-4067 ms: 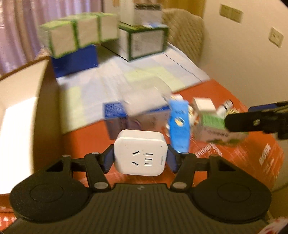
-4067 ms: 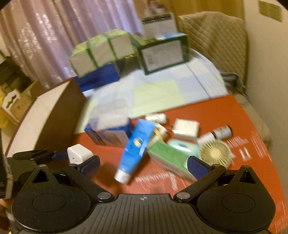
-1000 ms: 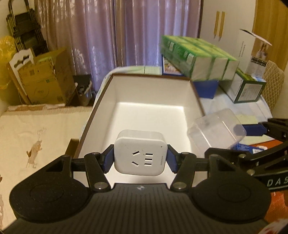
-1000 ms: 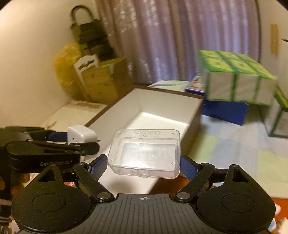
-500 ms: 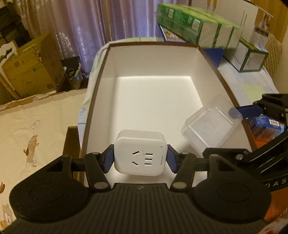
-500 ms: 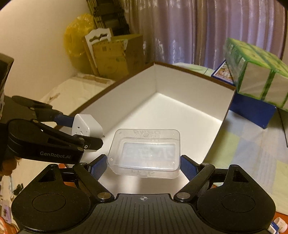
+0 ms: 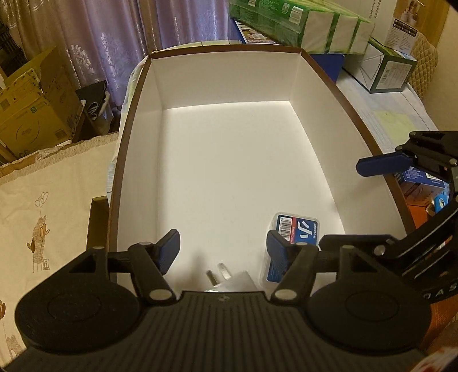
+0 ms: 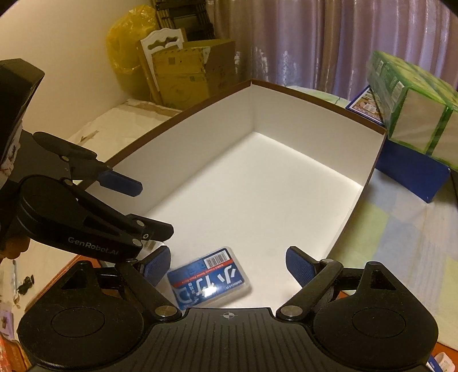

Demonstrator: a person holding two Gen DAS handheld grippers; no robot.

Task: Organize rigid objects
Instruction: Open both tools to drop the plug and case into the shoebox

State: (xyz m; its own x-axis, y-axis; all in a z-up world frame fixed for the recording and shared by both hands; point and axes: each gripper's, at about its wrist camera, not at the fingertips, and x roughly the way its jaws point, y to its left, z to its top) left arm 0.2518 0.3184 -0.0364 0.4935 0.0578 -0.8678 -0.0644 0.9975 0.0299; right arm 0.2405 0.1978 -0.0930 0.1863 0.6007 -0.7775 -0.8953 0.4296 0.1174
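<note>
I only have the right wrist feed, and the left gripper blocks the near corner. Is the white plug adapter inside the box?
Observer: Yes. The white adapter lies on the floor of the box, against the near wall, under the open left gripper.
Operator: Which way up?
Observer: Its prongs point upward.
Operator: Where is it relative to the clear case?
Observer: The clear case lies just to its right, very close. I cannot tell whether they touch.

Purple curtains [image 7: 114,37], cardboard boxes [image 7: 31,106], yellow bag [image 8: 128,48], green-wrapped packs [image 7: 300,23], quilted chair [image 7: 426,65]
</note>
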